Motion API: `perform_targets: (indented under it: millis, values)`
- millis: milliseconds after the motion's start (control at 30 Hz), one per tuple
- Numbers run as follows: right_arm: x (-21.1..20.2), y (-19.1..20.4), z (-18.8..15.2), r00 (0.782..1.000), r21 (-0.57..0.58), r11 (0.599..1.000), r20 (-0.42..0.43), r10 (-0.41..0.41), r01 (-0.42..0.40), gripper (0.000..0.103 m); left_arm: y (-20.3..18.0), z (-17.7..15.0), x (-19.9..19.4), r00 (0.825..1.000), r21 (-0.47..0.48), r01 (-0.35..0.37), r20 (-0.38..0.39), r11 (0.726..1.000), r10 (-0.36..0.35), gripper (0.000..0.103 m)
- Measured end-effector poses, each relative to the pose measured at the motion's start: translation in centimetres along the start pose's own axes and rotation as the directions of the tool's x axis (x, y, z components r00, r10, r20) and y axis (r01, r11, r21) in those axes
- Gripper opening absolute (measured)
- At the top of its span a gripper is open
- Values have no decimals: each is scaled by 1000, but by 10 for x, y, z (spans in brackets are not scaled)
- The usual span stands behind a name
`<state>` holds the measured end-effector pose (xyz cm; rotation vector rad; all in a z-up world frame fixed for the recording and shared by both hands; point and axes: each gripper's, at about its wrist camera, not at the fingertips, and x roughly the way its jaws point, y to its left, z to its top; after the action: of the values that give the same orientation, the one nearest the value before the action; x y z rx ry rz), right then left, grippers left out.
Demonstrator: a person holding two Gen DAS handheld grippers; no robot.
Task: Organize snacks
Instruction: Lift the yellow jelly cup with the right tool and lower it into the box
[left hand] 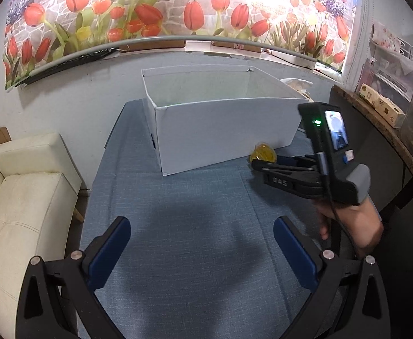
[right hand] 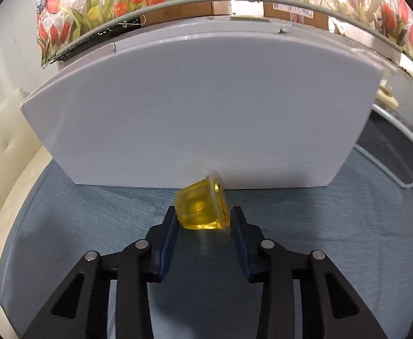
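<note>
The left tongs (left hand: 202, 243), black-framed with blue pads, are spread wide and hold nothing, hovering level over the near middle of the counter. The right tongs (right hand: 203, 220), of the same black and blue build, sit low toward the far right part of the counter, tips pointing at its far edge, jaws narrowed so both blue pads (right hand: 170, 226) press the sides of what sits between them. The person's bare right hand (left hand: 347, 223) grips the grey handle from below, wrist angled up from the near right side.
</note>
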<state>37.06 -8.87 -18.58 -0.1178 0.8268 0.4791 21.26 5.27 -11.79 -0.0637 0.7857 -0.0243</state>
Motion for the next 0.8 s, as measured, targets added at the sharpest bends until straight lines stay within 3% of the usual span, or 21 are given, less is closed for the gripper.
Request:
perform_targets:
  millis: [233,567,800]
  values:
    - [-44,7,-17,999,-62,998,36,0,2,33,-2,8,1,1000,2,9,16,1000,-9,103]
    - [-59,-3,-19,999,-29,999,31,39,-38,32,-11,10,-2,1000,14,11,24,1000,-12,103]
    - [-99,0,20,988,-36,996,131,80,-76,32,-16,13,-2,1000,28,16,26,999,-17,103]
